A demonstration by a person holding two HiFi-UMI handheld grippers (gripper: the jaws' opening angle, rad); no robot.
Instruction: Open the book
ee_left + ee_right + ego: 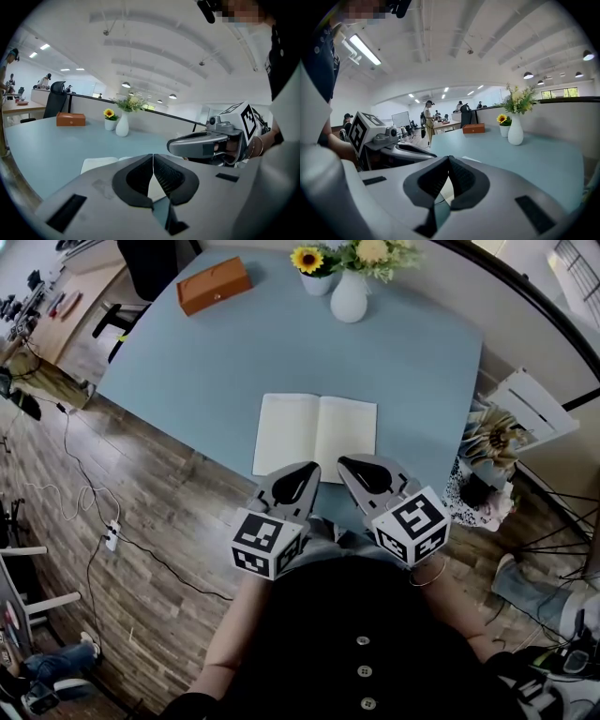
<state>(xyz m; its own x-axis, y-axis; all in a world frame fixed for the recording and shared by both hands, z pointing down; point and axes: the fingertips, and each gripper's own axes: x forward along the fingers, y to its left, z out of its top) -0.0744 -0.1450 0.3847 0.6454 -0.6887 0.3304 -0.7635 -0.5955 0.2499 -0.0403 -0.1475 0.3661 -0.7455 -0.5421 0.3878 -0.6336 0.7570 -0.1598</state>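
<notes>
The book [316, 435] lies open and flat on the pale blue table [234, 352], both cream pages blank, near the table's front edge. My left gripper [312, 468] hovers just in front of the book's lower left corner, jaws shut and empty. Beside it my right gripper [343, 463] is held at the same height, also shut with nothing in it. In the left gripper view the book [96, 164] shows just past the closed jaw tips [153, 155], and the right gripper [173, 146] crosses on the right. The right gripper view shows its own closed jaws [449, 158] and the left gripper [429, 152] at left.
At the table's far side stand a white vase of flowers [350, 296], a small sunflower pot [313, 274] and a brown wooden box [214, 284]. A chair [141, 277] stands behind the far left corner. Cables [89, 521] trail on the wood floor at left. Clutter [487, 465] sits at the right.
</notes>
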